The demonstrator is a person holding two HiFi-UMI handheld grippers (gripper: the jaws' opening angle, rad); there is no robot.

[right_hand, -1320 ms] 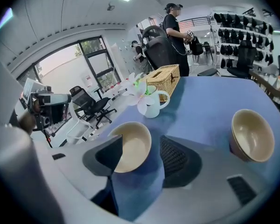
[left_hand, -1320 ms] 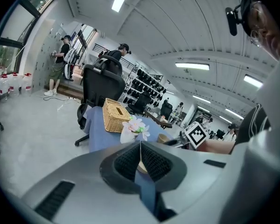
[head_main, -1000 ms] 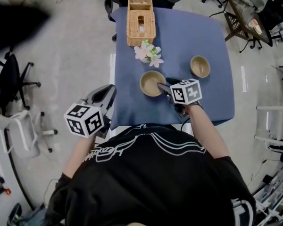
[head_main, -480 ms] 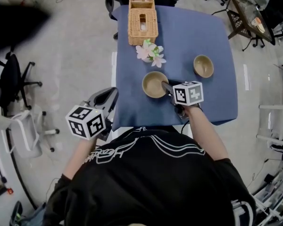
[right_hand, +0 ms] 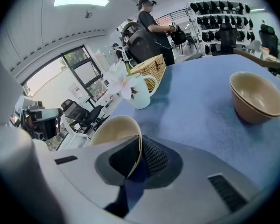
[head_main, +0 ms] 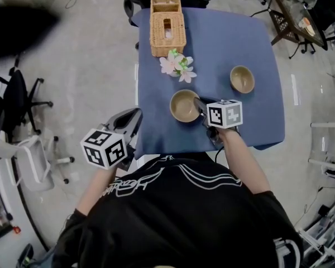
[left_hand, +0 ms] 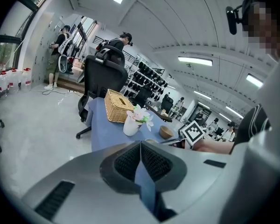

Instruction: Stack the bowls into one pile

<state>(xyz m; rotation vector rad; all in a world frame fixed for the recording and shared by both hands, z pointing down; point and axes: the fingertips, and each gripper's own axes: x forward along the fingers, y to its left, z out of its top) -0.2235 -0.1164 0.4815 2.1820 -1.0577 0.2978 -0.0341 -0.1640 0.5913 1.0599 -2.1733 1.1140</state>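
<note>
Two tan bowls stand apart on the blue tablecloth (head_main: 223, 38): a near one (head_main: 183, 106) and a far one (head_main: 242, 79). My right gripper (head_main: 200, 107) sits at the near bowl's right rim. In the right gripper view its jaws have just been closing, and the pads (right_hand: 151, 155) now pinch the near bowl's (right_hand: 113, 130) rim. The far bowl (right_hand: 255, 96) stands to the right of it. My left gripper (head_main: 132, 119) hovers off the table's left front corner, shut and holding nothing (left_hand: 141, 146).
A wicker basket (head_main: 166, 25) stands at the table's far left, with a white vase of pink flowers (head_main: 177, 65) just behind the near bowl. Office chairs (head_main: 33, 161) stand on the floor to the left. The table's front edge runs close below the near bowl.
My right gripper's jaws have closed onto the near bowl's right rim while the hand stayed put and rolled a little. The left gripper has barely moved. Both bowls are where they were.
</note>
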